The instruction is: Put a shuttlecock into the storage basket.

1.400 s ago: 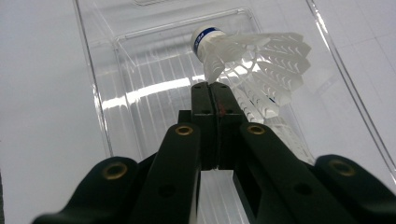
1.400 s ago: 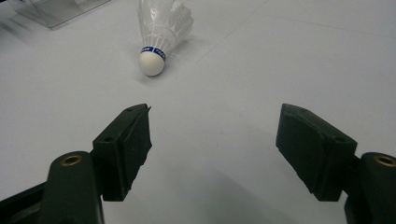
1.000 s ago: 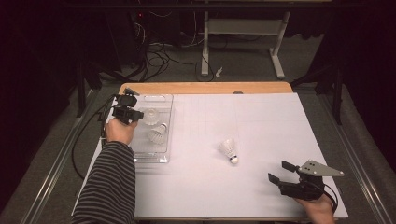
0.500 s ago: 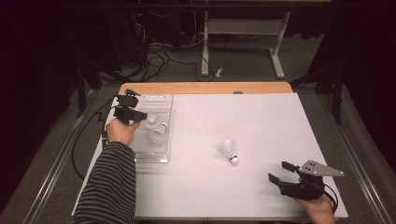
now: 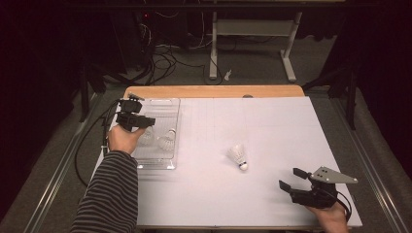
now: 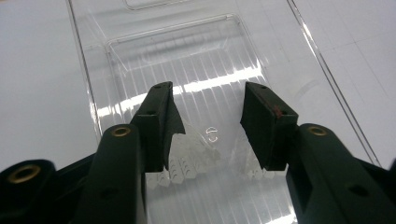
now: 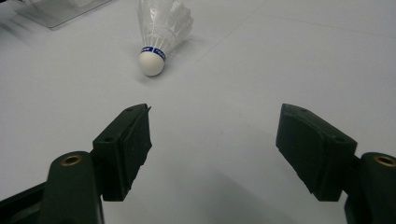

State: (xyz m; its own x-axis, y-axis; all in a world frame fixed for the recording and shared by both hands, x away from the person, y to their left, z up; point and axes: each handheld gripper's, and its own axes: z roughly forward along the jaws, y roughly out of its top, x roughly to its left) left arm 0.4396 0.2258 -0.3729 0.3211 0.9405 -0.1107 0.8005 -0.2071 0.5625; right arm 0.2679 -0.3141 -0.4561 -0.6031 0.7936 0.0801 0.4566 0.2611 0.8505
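The left tool hangs over the clear plastic tray at the left side of the white surface, and its jaws have just been opening — now they stand apart with nothing pinched, above a white feather shuttlecock that lies in the tray. A second white feather shuttlecock lies in the tray just beside it. Well to the right of the tray a third shuttlecock with a blue band lies on the surface, and farther from the tray the right tool rests low with its jaws wide and empty — pointing at that one.
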